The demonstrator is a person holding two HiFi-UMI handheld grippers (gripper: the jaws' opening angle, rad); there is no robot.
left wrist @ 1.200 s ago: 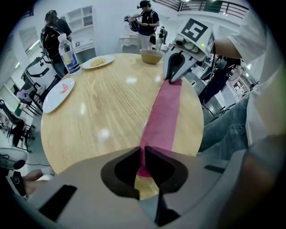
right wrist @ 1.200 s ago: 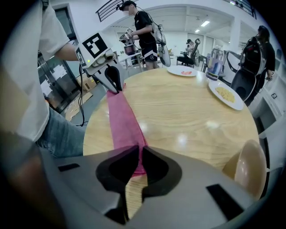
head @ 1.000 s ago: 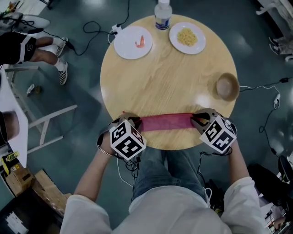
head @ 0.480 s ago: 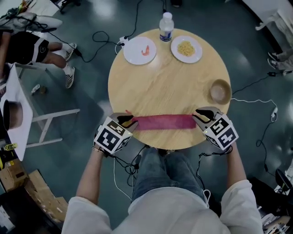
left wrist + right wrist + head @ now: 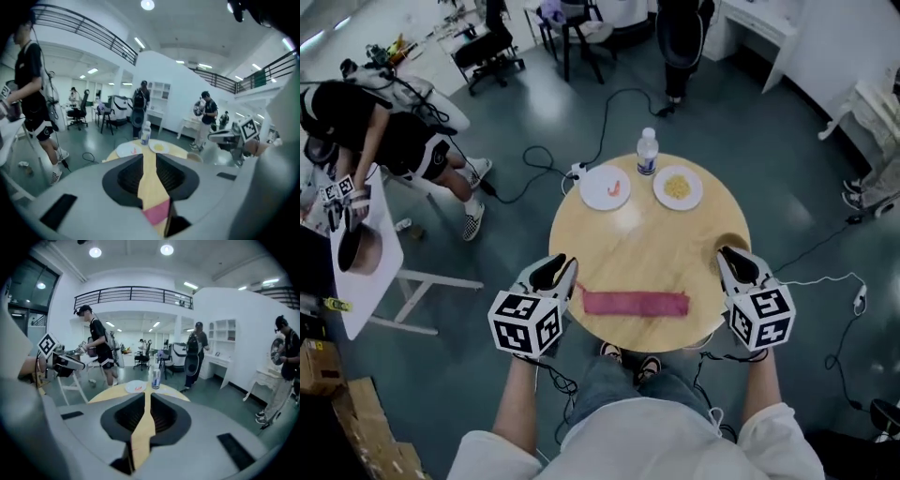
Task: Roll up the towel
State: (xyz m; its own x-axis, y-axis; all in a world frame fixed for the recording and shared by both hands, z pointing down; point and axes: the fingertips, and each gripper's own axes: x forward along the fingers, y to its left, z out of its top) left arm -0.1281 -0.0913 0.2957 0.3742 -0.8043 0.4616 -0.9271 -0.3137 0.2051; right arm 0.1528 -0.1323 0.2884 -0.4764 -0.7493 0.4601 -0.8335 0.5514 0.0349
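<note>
The rolled red towel lies across the near side of the round wooden table. Both grippers hang well above it, one off each end. My left gripper has its jaws a narrow slit apart after closing a little, with nothing between them. Through that slit in the left gripper view I see the table and a pink bit of towel. My right gripper has just closed its jaws almost together on nothing. The right gripper view shows only tabletop between them.
At the table's far side stand a plate with a shrimp, a plate of yellow food and a water bottle. A brown bowl sits by the right gripper. Cables cross the floor; people and chairs stand around.
Both grippers left the towel's ends and rose high above the table, tilting up toward level. The towel stays rolled where it was. The head view has pulled back, so the table looks smaller.
</note>
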